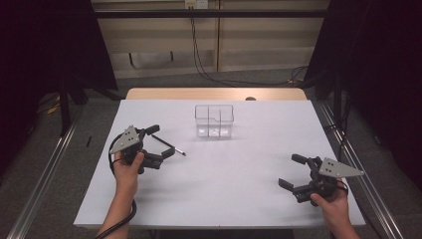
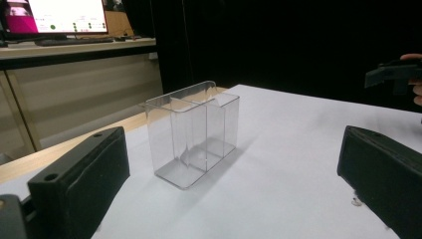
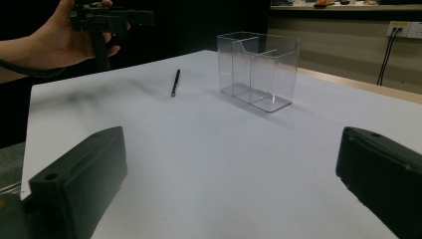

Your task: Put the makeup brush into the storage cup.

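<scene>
A clear plastic container (image 1: 214,121) with inner dividers stands upright at the table's far middle. It is also in the left gripper view (image 2: 191,132) and the right gripper view (image 3: 259,69). A thin black pen (image 1: 169,144) lies flat on the white table, left of the container; the right gripper view shows this pen (image 3: 174,82) too. My left gripper (image 1: 160,142) is open, held in the air over the pen's near end, touching nothing. My right gripper (image 1: 292,171) is open at the near right, with nothing between its jaws.
The white table (image 1: 224,189) has a bare wooden strip (image 1: 214,93) along its far edge. Metal rails (image 1: 45,174) run along both sides on the floor. The hand (image 3: 50,42) with the left gripper (image 3: 107,17) appears raised in the right gripper view.
</scene>
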Demonstrator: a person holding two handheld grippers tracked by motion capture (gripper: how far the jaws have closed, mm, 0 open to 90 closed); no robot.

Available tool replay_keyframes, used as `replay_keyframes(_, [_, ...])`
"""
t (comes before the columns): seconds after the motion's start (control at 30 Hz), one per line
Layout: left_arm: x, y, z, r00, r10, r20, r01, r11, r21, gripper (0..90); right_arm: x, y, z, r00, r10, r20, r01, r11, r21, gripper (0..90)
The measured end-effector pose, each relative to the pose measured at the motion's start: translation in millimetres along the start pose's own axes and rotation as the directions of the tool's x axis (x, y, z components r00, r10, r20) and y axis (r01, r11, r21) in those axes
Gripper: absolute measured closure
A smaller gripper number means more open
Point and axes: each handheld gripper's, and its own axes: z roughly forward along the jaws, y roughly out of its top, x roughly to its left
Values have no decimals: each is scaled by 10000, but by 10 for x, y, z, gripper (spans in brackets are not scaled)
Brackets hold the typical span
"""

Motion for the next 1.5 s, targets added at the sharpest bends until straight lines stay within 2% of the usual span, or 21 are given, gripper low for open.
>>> replay_keyframes(0.33, [133, 10, 145, 9999, 56, -129, -51, 9992, 395, 0, 4, 3, 15, 9999, -101, -58, 101, 9999, 36, 0])
replay_keyframes(0.67, [239, 17, 232, 9994, 58, -349, -39, 9986, 524, 0, 5, 1, 5, 9999, -135, -75, 136, 9999, 42, 0])
replay_keyframes(0.97, [307, 13, 320, 9991, 124, -406, -79, 9941, 1083, 0, 1, 2, -4, 9998, -177, -99, 178, 9998, 75, 0])
replay_keyframes(1.17, [341, 38, 371, 9981, 395, -465, -312, 9854, 1673, 0, 0, 3, -10, 9997, -197, -128, 198, 9998, 81, 0])
replay_keyframes(1.37, [376, 59, 409, 9978, 501, -441, -396, 9762, 2134, 0, 2, 3, -7, 9997, -217, -140, 218, 9997, 111, 0])
replay_keyframes(1.5, [397, 75, 448, 9973, 622, -380, -499, 9625, 2668, 0, 6, 0, 1, 9996, -235, -169, 238, 9996, 143, 0])
